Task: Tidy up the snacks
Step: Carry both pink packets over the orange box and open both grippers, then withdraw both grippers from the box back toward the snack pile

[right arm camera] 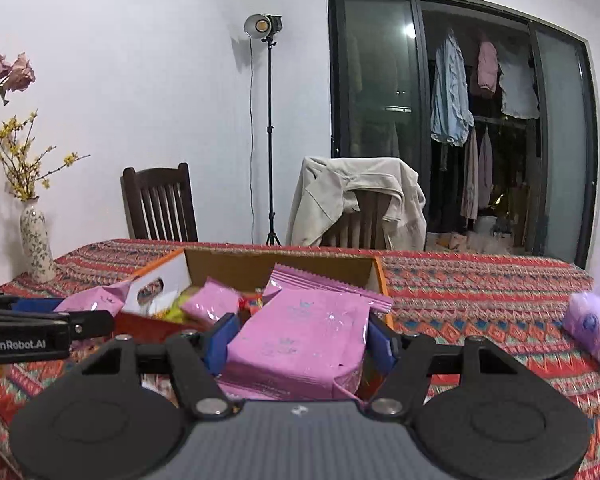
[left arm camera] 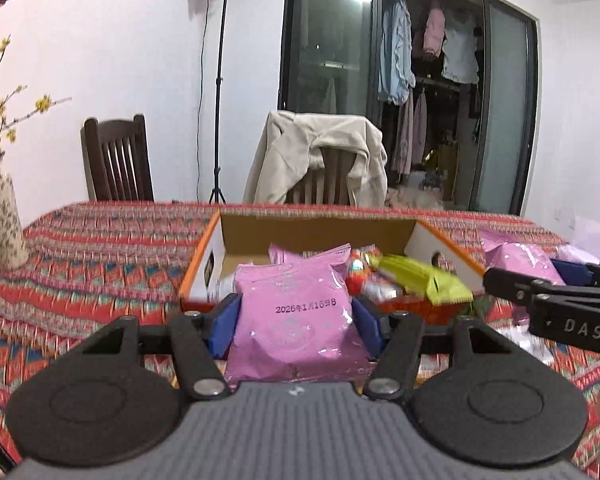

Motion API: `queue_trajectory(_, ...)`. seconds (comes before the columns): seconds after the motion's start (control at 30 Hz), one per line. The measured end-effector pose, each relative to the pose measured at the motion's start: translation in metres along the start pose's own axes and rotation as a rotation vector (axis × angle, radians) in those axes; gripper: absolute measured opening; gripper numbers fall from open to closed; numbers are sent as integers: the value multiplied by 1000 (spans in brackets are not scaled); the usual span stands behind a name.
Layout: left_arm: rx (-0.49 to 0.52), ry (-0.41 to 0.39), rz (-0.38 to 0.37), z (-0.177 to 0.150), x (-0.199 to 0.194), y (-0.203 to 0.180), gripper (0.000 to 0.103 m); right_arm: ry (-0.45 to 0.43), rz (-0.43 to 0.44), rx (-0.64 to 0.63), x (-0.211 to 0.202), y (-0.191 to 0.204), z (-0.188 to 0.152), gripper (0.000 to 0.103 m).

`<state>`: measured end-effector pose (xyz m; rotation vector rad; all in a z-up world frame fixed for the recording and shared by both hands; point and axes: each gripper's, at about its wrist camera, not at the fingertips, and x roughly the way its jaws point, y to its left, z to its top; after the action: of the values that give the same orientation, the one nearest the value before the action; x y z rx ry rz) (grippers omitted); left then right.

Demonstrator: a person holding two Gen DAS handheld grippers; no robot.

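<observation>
A pink snack bag [left arm camera: 296, 320] sits between the blue pads of the left gripper [left arm camera: 296, 320], whose jaws are clamped on its sides. The right gripper [right arm camera: 300, 340] holds another pink bag [right arm camera: 304, 340] the same way, jaws squeezed on it. Both bags are up in the air, just in front of an open cardboard box [left arm camera: 216, 240]. The box holds more pink bags and a green bag [left arm camera: 424, 280]. It stands on a desk with a red patterned cloth [left arm camera: 100, 248]. A vase [right arm camera: 36, 240] stands at the far left.
</observation>
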<state>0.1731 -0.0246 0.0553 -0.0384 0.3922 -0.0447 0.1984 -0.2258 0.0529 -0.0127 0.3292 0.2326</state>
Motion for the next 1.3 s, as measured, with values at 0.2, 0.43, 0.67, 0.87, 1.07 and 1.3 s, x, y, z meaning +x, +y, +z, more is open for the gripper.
queue_trajectory(0.2, -15, -49, 27, 31, 22, 2, 63, 5, -4, 12, 34, 6, 30, 67)
queue_trajectory(0.43, -60, -42, 79, 54, 69, 12, 63, 12, -38, 52, 81, 6, 51, 67)
queue_trajectory(0.67, -105, -35, 104, 50, 108, 33, 63, 5, -69, 63, 111, -3, 41, 67)
queue_trajectory(0.87, -112, -10, 69, 39, 122, 40, 67, 60, -47, 48, 127, -3, 29, 68)
queue_trajectory(1.07, -150, -59, 70, 35, 113, 50, 103, 57, -37, 63, 122, -6, 23, 103)
queue_trajectory(1.3, -144, -65, 95, 37, 107, 44, 103, 49, -47, 54, 117, -3, 20, 103)
